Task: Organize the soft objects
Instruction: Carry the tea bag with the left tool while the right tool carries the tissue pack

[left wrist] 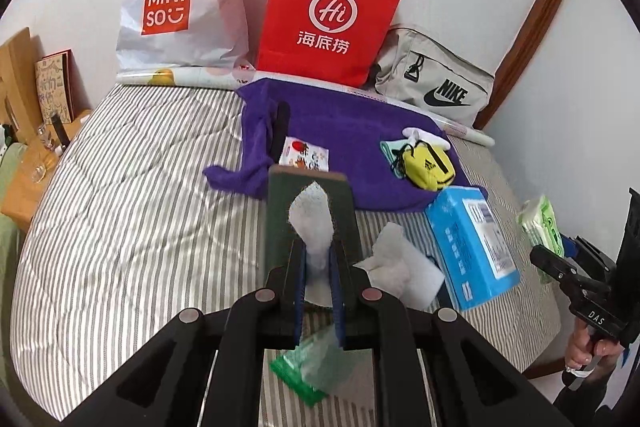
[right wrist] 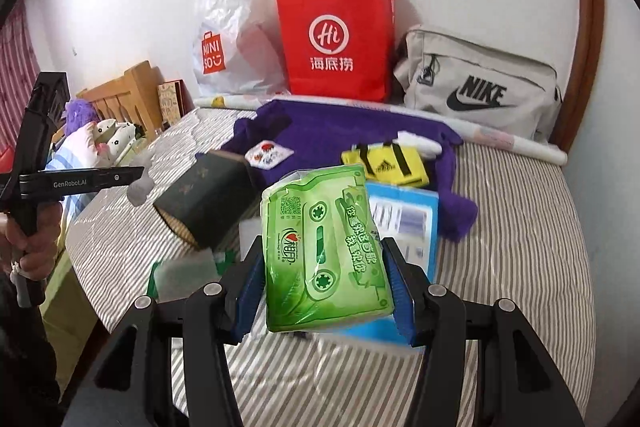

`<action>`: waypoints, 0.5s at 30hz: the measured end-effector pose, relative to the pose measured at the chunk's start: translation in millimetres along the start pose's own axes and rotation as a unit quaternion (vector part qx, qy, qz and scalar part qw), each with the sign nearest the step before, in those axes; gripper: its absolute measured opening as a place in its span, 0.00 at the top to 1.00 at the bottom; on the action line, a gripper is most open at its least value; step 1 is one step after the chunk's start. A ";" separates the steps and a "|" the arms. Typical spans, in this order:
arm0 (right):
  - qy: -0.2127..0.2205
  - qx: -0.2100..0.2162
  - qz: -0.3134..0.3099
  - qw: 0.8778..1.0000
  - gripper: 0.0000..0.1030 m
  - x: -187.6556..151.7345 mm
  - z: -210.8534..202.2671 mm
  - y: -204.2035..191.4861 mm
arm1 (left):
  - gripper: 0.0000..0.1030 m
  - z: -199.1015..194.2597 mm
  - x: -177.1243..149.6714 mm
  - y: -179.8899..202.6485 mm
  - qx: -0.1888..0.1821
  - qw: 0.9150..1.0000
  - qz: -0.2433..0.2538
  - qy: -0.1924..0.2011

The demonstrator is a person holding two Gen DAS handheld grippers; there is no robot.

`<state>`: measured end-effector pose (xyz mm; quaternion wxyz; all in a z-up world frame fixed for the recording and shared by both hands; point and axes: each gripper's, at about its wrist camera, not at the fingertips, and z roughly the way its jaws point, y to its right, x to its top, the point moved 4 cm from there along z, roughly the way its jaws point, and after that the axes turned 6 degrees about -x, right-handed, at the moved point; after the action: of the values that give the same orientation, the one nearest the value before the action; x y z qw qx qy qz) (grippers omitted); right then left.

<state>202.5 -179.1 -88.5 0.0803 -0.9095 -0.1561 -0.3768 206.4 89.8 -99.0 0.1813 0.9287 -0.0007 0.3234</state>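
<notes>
Clamping green tissue pack [right wrist: 326, 255] in right gripper [right wrist: 326, 291]; left gripper [left wrist: 318, 267] pinched shut on white tissue [left wrist: 314, 223] of dark tissue box [left wrist: 310, 203], blue box [left wrist: 472, 247] at 3 o'clock.

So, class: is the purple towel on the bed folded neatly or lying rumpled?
Rumpled. The purple towel lies spread on the striped bed, its left edge bunched and trailing.

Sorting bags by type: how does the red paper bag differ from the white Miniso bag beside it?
The red paper bag stands stiff and flat-sided, while the white Miniso bag is crumpled, translucent plastic. The red paper bag has thin white cord handles standing up; the white Miniso bag shows none. The red paper bag is taller. Both lean against the wall at the bed's far edge and carry logos.
</notes>
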 end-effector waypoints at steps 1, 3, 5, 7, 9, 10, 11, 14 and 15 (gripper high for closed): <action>0.000 0.001 -0.001 1.000 0.47 4.2 3.1 0.7 | 0.89 2.6 5.1 -0.5 0.002 1.000 0.001 0.000; 0.002 0.000 -0.004 1.000 0.47 13.4 9.1 1.9 | 0.89 7.1 12.1 -1.8 0.004 1.000 0.000 -0.001; 0.003 -0.001 -0.004 1.000 0.47 22.8 15.1 3.8 | 0.89 11.7 17.6 -2.8 0.007 1.000 -0.001 -0.002; 0.005 0.001 -0.001 1.000 0.47 31.9 21.0 6.5 | 0.89 16.3 23.8 -4.7 0.011 1.000 -0.002 -0.002; 0.007 0.000 0.003 1.000 0.47 40.6 27.3 9.8 | 0.89 20.0 29.7 -6.0 0.012 1.000 -0.004 -0.002; 0.008 -0.002 0.005 1.000 0.47 44.7 30.4 11.9 | 0.89 21.1 31.9 -6.6 0.013 1.000 -0.005 0.000; 0.008 -0.004 0.007 1.000 0.47 48.6 33.4 13.8 | 0.89 22.5 34.2 -6.7 0.013 1.000 -0.005 0.000; 0.010 -0.011 0.014 1.000 0.47 58.8 41.0 21.1 | 0.89 27.1 41.2 -7.4 0.015 1.000 -0.007 0.001; 0.011 -0.014 0.014 1.000 0.47 61.5 43.1 23.3 | 0.89 28.7 43.3 -7.9 0.016 1.000 -0.008 0.001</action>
<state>280.0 -175.9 -75.8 0.0746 -0.9084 -0.1372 -0.3879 258.7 92.5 -96.4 0.1688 0.9310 0.0118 0.3234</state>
